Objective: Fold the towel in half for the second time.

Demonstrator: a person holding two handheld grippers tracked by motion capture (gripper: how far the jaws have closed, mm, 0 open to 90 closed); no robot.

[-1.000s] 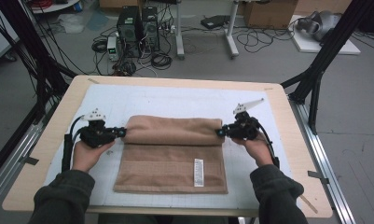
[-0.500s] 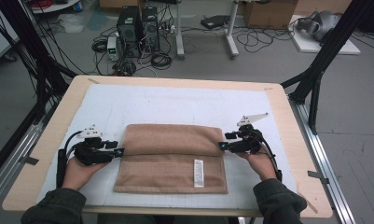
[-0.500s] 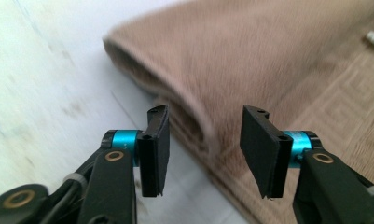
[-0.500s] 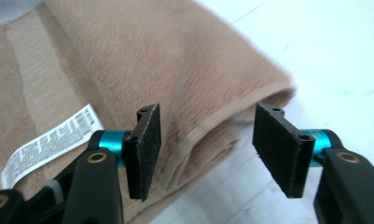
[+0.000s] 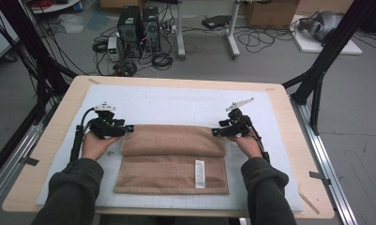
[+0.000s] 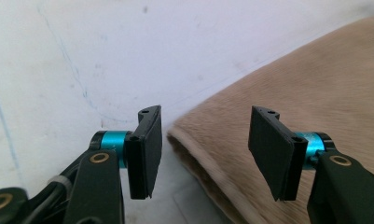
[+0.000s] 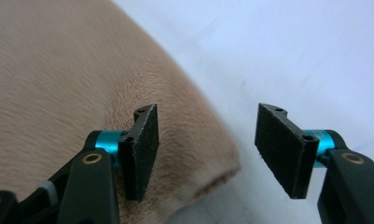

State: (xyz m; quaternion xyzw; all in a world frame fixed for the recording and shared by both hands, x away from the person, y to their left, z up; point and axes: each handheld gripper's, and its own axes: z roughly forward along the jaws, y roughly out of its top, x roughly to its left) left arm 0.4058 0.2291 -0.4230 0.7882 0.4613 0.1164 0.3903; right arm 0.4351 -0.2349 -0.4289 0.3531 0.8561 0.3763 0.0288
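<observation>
In the high view the tan towel (image 5: 172, 161) lies folded on the white mat (image 5: 176, 105) that covers the tabletop (image 5: 49, 140), its upper flap doubled over toward the person and a white label (image 5: 199, 173) on the lower layer toward 5 o'clock. The left tool (image 5: 128, 129) sits at the towel's 9 o'clock end, its tips just at the folded corner; the right tool (image 5: 215, 132) sits at the 3 o'clock end in the same way. Both tools have just been opening, and the towel's fold lies flat on the mat, free of both. Each forearm comes in from 6 o'clock, in dark sleeves. Beyond the tabletop at 12 o'clock, computer towers (image 5: 138, 26) and loose cables stand on the floor, well apart from the work. Nothing lies between either tool and the cloth.

In the left gripper view the left tool (image 6: 204, 149) stands moderately wide, pads apart and pressing on nothing. The towel's (image 6: 306, 93) rounded corner reaches into the gap from 3 o'clock, below the pads and not pinched; bare mat (image 6: 82, 56) fills the side toward 10 o'clock.

In the right gripper view the right tool (image 7: 205, 149) is likewise moderately wide and holds nothing. The towel (image 7: 68, 79) spreads from 9 o'clock, its folded corner ending beneath the gap, with mat (image 7: 292, 51) toward 2 o'clock.
</observation>
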